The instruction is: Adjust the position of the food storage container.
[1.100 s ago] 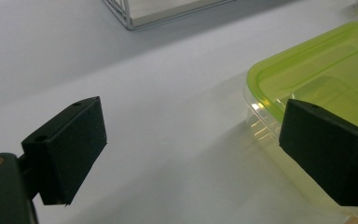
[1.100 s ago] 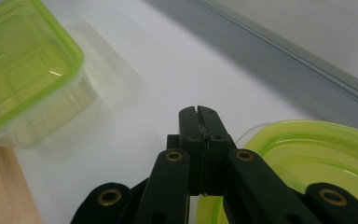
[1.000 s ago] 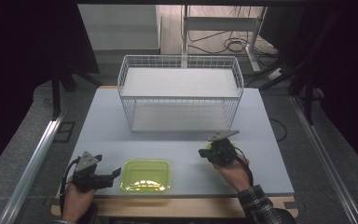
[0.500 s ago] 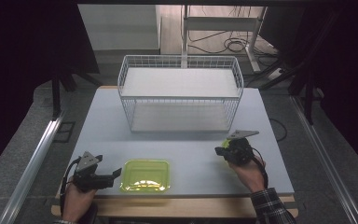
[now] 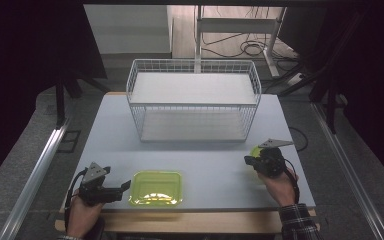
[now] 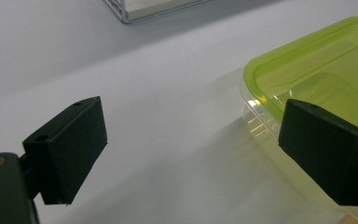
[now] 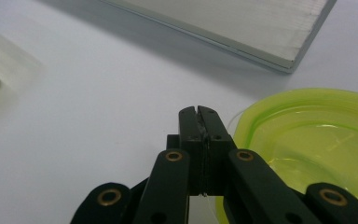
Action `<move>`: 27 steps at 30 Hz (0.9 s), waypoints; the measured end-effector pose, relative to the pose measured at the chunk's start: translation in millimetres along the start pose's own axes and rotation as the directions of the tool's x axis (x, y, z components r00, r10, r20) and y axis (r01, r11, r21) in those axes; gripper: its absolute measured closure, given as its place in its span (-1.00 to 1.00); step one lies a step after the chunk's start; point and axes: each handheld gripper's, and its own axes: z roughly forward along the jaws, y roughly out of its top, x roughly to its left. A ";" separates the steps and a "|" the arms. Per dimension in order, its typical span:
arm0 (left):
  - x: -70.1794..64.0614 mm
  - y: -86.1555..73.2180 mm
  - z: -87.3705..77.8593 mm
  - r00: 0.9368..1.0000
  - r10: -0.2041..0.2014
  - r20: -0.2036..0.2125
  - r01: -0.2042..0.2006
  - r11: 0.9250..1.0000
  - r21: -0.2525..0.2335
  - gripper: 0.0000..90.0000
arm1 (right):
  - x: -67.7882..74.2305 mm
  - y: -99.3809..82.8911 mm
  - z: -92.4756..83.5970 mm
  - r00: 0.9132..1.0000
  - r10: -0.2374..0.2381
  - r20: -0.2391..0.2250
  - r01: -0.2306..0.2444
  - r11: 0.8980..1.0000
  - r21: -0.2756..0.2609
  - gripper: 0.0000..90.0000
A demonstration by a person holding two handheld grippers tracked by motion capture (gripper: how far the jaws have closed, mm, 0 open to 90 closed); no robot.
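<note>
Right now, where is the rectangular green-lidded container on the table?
In the high view, the rectangular container lies near the table's front edge, left of centre, just right of the open left gripper.

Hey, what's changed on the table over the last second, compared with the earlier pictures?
The right tool, jaws shut and holding nothing, has slid rightward across the table in the high view, from near the middle to the right edge, beside a round green container. The left tool stayed open next to the rectangular green container, which has not moved, nor has the wire basket.
</note>
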 end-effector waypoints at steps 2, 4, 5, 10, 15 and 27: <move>-0.2 0.6 -0.7 1.000 0.004 -0.023 -0.003 1.000 0.020 -0.86 | 6.5 0.3 -1.4 1.000 -0.013 -0.014 0.013 1.000 -0.006 0.97; -0.6 1.0 -1.5 0.999 0.010 -0.035 -0.009 1.000 0.026 -0.89 | 11.6 -0.2 -0.7 0.999 -0.029 -0.025 0.029 1.000 -0.004 0.97; -1.5 1.2 -3.8 0.998 0.019 -0.052 -0.018 0.999 0.032 -0.88 | 14.2 -0.5 -0.2 0.999 -0.033 -0.033 0.033 0.999 -0.003 0.96; -3.8 -1.1 -8.3 0.998 0.064 -0.024 -0.061 0.992 0.108 -0.31 | 26.6 -2.8 1.9 0.996 -0.047 -0.076 0.047 0.999 -0.006 0.97; -7.7 -2.7 -5.6 0.993 0.054 0.103 -0.072 0.981 0.179 0.63 | 43.3 -5.9 3.7 0.991 -0.071 -0.118 0.071 0.997 -0.002 0.97; -24.7 2.7 3.5 0.966 0.075 0.247 -0.128 0.970 0.209 1.00 | 77.1 -13.7 16.7 0.971 -0.113 -0.209 0.124 0.992 0.038 0.97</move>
